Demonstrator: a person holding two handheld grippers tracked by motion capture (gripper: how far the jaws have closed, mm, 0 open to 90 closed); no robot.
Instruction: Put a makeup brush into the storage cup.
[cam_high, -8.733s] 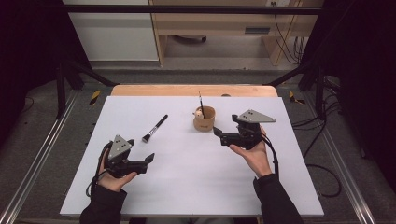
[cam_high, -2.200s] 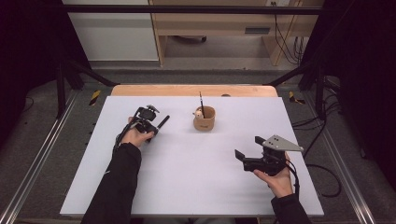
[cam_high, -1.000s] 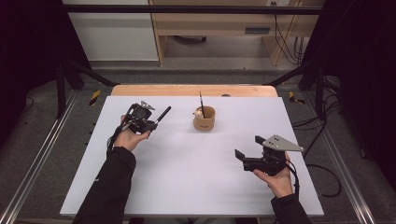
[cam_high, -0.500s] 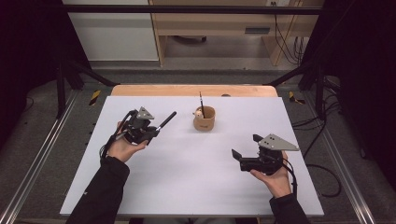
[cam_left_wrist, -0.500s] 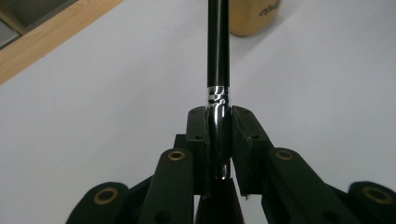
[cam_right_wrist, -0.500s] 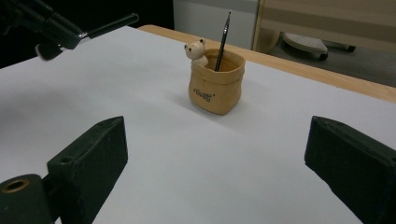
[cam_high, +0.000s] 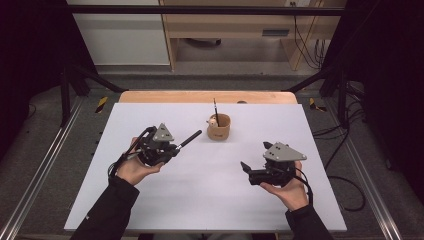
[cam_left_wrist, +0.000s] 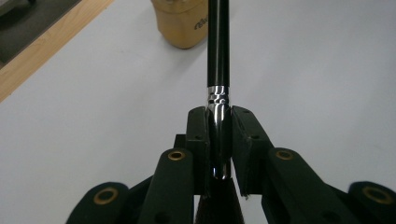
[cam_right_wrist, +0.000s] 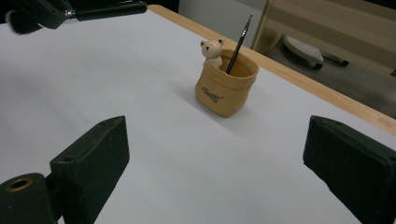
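Brush (cam_high: 187, 139) clamped in left tool (cam_high: 170, 147), lifted clear of the table (cam_high: 200, 200). Pads grip it at the silver ferrule (cam_left_wrist: 218, 100), so the long black handle juts out ahead, aimed toward the tan holder (cam_high: 219, 127); bristle end sits behind the jaws, showing as a dark tuft (cam_right_wrist: 18, 22) in the right gripper view. Holding near the bristles looks deliberate: leaves the handle free to go into the holder first, head up.

Holder stands upright near the table's far edge, between the two hands. Small bear figure (cam_right_wrist: 212, 50) on its rim; one thin brush (cam_right_wrist: 238, 42) already inside, leaning against the back wall, tip upward. Mouth has room beside it.

Right tool (cam_high: 250, 170) hovers low over the table, well apart from the holder, jaws wide apart, nothing between them. Faces the holder, probably waiting to steady it if the incoming handle tips it.

Judgement: carry stage, insertion not yet begun. Handle still lies near level; needs tilting upright over the mouth.
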